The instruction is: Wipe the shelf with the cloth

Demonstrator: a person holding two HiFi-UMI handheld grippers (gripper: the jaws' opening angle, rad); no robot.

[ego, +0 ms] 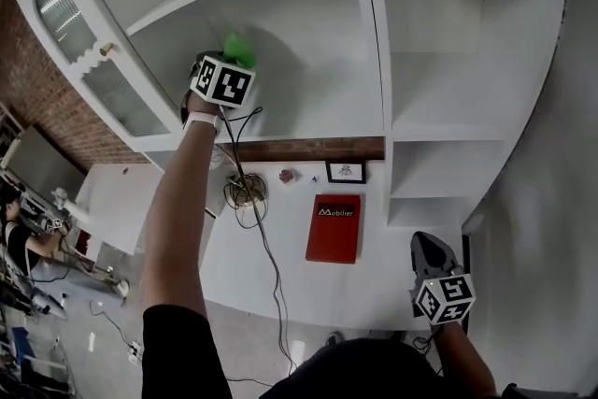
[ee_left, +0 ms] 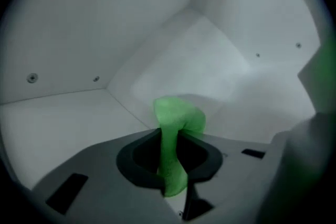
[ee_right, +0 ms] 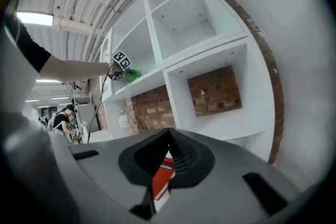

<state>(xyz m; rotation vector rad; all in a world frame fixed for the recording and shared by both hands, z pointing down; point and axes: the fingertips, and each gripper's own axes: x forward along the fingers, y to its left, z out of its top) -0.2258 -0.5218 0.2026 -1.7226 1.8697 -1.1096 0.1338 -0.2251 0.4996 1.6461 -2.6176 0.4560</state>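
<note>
The green cloth (ee_left: 176, 120) is pinched tight between the jaws of the left gripper (ee_left: 169, 160). Its end sticks out past the jaws and bends over against the white shelf (ee_left: 63, 118), close to the back corner. In the head view the arm is stretched out and the left gripper is up inside the shelf space. The right gripper (ee_right: 168, 136) hangs low, well away from the cloth. Its jaws are closed together with nothing in them. A red book (ego: 334, 227) lies on the white table (ego: 280, 280) under the shelf.
</note>
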